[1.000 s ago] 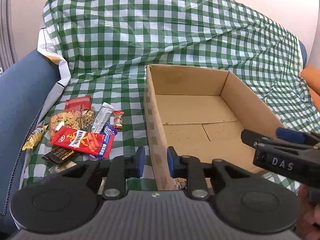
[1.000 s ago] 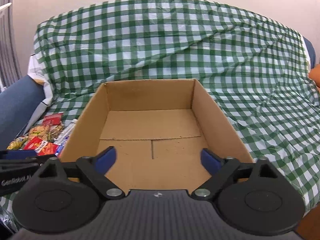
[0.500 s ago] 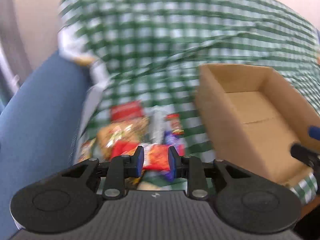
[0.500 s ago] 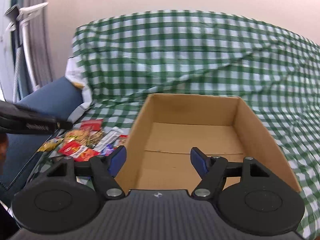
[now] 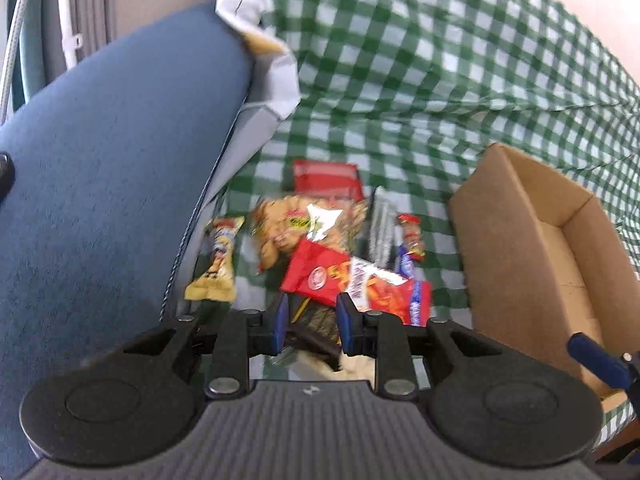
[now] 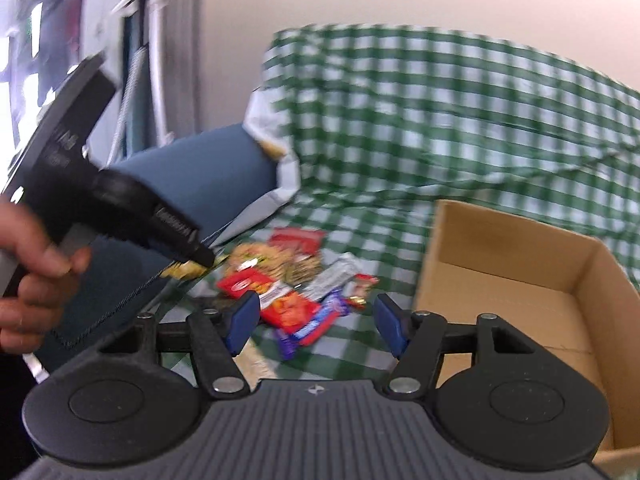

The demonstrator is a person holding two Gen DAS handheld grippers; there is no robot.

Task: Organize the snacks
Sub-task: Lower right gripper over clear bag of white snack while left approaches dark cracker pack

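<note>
My left gripper (image 5: pixel 310 322) hangs over the near edge of the snack pile with its 2 blue-padded jaws set narrowly apart and nothing pinched between them; a dark flat packet (image 5: pixel 316 332) lies on the cloth below the gap. Just beyond the pads sits the long red snack bag with a white and blue end (image 5: pixel 352 282), and past it the clear bag of golden crackers (image 5: pixel 304 226), a red flat pouch (image 5: pixel 326 180), a silver wrapped bar (image 5: pixel 382 226) and a small red candy (image 5: pixel 412 232). A yellow wrapped snack (image 5: pixel 216 264) lies left of the pile, against the blue upholstered cushion (image 5: pixel 108 184). My right gripper (image 6: pixel 314 322) is released, its jaws closing with only air between them, above the red bag's blue end (image 6: pixel 312 326). The open brown cardboard box (image 6: pixel 516 280) stands right of the snacks on the green-and-white checked cloth (image 6: pixel 440 120), empty as far as I can see. A hand (image 6: pixel 28 276) holds the left gripper's handle at far left in the right wrist view.
</note>
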